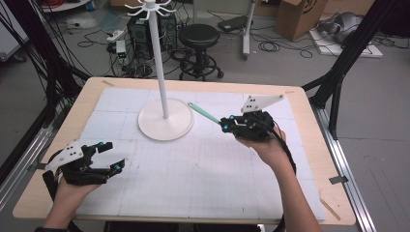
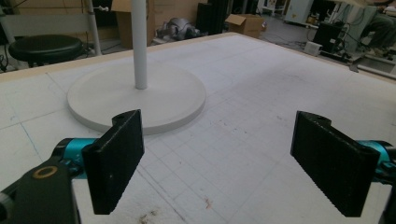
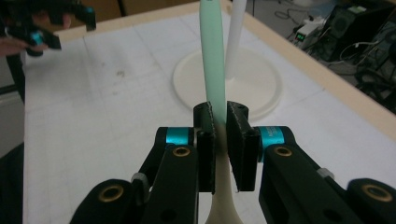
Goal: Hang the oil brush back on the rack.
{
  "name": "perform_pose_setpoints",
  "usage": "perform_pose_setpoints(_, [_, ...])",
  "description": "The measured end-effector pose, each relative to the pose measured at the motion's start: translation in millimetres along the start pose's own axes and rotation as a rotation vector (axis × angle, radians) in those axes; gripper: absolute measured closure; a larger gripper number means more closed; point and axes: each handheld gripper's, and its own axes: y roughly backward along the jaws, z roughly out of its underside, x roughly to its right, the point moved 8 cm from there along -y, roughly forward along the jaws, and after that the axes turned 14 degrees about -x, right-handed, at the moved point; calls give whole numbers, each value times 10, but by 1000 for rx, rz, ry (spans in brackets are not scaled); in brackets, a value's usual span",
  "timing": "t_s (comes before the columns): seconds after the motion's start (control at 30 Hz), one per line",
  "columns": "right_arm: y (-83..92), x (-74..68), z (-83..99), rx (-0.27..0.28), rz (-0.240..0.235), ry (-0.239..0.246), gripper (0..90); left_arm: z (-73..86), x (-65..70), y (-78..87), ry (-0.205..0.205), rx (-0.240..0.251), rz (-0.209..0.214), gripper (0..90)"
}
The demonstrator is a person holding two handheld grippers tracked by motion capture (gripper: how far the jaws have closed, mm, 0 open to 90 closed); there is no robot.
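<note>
right gripper (image 1: 223, 123) clamps spoon (image 1: 203, 112), handle aimed at rack (image 1: 166, 124) mid-table for hanging | left gripper (image 1: 115, 156) wide, empty, parked near left edge

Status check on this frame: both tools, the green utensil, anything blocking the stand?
Right tool shut on green utensil, lifted beside white stand. Left tool open, empty, low over mat. Nothing in the way.

I count two grippers in my hands, the left gripper (image 1: 109, 155) and the right gripper (image 1: 223, 123). One mint-green utensil (image 1: 203, 113). One white stand (image 1: 166, 118) on one surface (image 1: 203, 164). One black stool (image 1: 199, 36) behind.
</note>
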Motion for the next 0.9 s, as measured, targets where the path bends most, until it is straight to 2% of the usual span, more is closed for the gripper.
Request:
perform_pose_setpoints(0.17, [158, 83, -339, 76, 16, -8, 830, -1, -9, 13, 4, 3, 4, 180])
perform_pose_setpoints(0.3, [261, 126, -560, 108, 18, -11, 830, 6, -17, 14, 4, 1, 8, 183])
perform_pose_setpoints(0.33, [309, 157, -663, 124, 28, -11, 830, 10, -20, 9, 3, -3, 8, 183])
perform_pose_setpoints(0.4, [328, 168, -701, 131, 26, -16, 830, 13, -18, -3, 6, -4, 13, 183])
perform_pose_setpoints(0.53, [439, 203, -923, 177, 22, -19, 830, 13, -28, -26, 5, -9, 16, 183])
perform_pose_setpoints(0.73, [585, 213, -1283, 208, 26, 3, 830, 19, -31, -22, 7, -12, 17, 183])
perform_pose_setpoints(0.77, [585, 213, -1283, 208, 26, 3, 830, 18, -33, -19, 7, -12, 15, 183])
perform_pose_setpoints(0.8, [617, 226, -1395, 219, 32, 8, 830, 19, -37, -13, 3, -11, 13, 183])
perform_pose_setpoints(0.9, [632, 235, -1471, 226, 31, 7, 830, 29, -40, -5, 8, -13, 12, 183])
